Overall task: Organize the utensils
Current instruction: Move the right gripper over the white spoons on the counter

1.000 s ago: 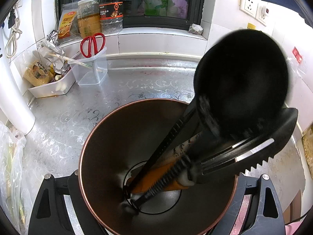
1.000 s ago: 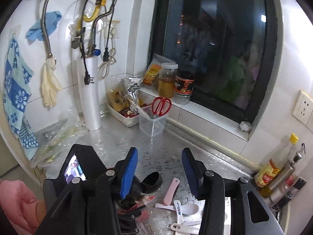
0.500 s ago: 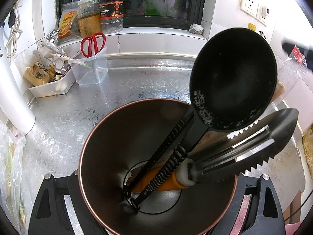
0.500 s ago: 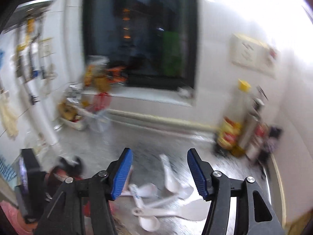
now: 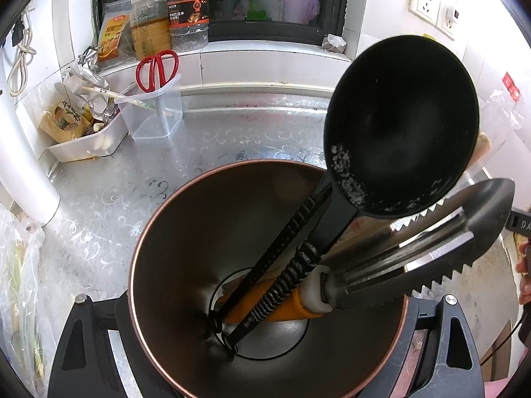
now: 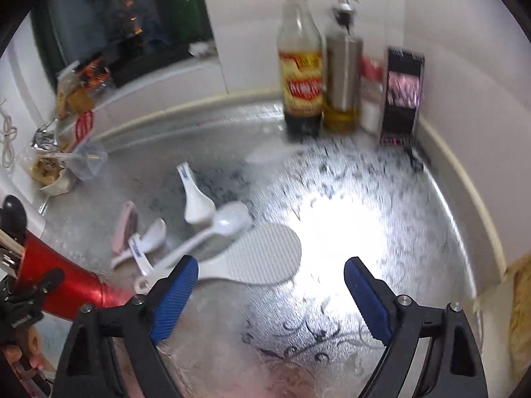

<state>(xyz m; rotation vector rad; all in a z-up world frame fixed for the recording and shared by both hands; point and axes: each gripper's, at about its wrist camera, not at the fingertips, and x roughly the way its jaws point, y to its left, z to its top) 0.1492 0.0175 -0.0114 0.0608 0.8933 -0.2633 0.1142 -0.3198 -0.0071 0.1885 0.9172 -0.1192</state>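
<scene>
Between the black arms of the left gripper [image 5: 265, 348] sits a copper-rimmed red metal utensil holder [image 5: 172, 265], clamped by its sides, with a black plastic ladle [image 5: 401, 126], serrated steel tongs [image 5: 441, 245] and an orange-handled tool [image 5: 292, 305] leaning against its right rim. On the patterned silver countertop [image 6: 381, 232] the right gripper [image 6: 270, 293] hangs with its blue-padded jaws spread wide, having just been opening, and nothing lies between them. Just ahead of its left finger lies a white ribbed rice paddle [image 6: 262, 258], touching a white plastic spoon [image 6: 229, 220]; two white ceramic soup spoons [image 6: 195, 199] and a pink flat utensil [image 6: 124, 229] lie close behind. Against the back wall stand a yellow-capped sauce bottle [image 6: 300, 66], a steel oil dispenser [image 6: 343, 69] and a dark box [image 6: 401, 96]. Left of these, a clear plastic tub with red-handled scissors [image 5: 157, 69] stands beside a white tray [image 5: 86, 146] of packets.
</scene>
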